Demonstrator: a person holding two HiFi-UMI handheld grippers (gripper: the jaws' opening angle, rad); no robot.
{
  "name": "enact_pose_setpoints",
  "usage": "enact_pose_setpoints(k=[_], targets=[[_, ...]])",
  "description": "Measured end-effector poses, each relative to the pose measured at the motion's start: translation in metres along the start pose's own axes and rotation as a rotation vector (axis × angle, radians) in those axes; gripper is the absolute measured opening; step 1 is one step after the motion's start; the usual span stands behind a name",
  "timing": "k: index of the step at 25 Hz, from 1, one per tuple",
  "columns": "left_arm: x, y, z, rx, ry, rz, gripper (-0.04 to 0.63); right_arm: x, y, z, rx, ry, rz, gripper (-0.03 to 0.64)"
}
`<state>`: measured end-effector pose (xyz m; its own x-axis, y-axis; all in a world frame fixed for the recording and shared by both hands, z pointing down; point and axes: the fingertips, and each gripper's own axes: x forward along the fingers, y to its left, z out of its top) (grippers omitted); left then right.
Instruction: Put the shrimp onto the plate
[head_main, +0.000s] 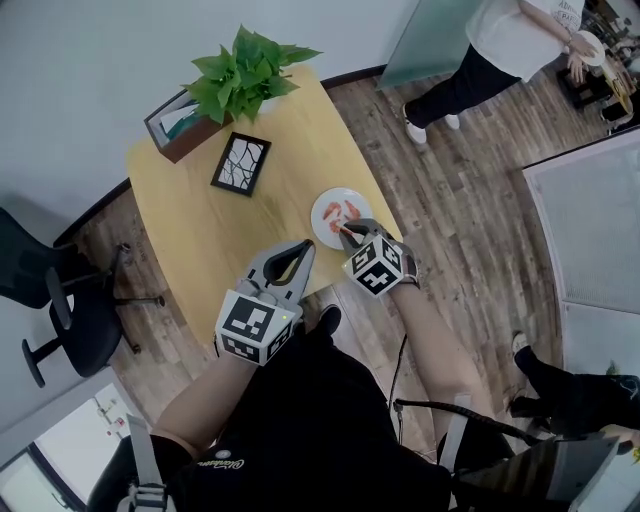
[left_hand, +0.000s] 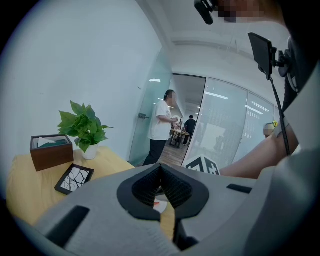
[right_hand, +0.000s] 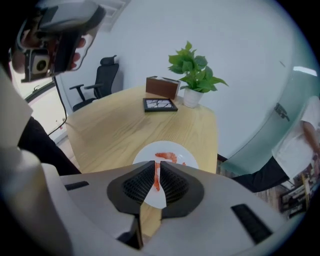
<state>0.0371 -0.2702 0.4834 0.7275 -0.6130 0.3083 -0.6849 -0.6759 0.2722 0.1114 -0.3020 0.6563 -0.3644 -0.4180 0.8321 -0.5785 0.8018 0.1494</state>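
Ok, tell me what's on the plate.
A curled shrimp lies on the white plate. The right gripper, shut on a second shrimp, hangs over its near side and covers whatever lies beneath.

A pale wall, wood-plank floor, glass partitions and a black office chair.

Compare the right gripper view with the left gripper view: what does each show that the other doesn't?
Only the right gripper view: the right gripper shut on a shrimp above the plate, and a black office chair. Only the left gripper view: the left gripper shut and empty, and the right gripper's marker cube. Both: the plant, brown box and picture frame.
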Motion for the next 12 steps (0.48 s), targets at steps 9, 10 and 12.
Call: enact_pose_setpoints(k=[9,10,12], targets=[[0.008,-0.009,0.000,0.018,0.014,-0.024,0.001,-0.092,-0.021,0.071,0.324,-0.441,-0.109,0.005],[0.009,-0.011,0.001,0.020,0.012,-0.025,0.000,-0.105,-0.024,0.076,0.353,-0.485,-0.125,0.005],[0.011,-0.014,0.005,0.028,0.006,-0.031,0.000,-0.132,-0.029,0.081,0.405,-0.563,-0.166,0.005]])
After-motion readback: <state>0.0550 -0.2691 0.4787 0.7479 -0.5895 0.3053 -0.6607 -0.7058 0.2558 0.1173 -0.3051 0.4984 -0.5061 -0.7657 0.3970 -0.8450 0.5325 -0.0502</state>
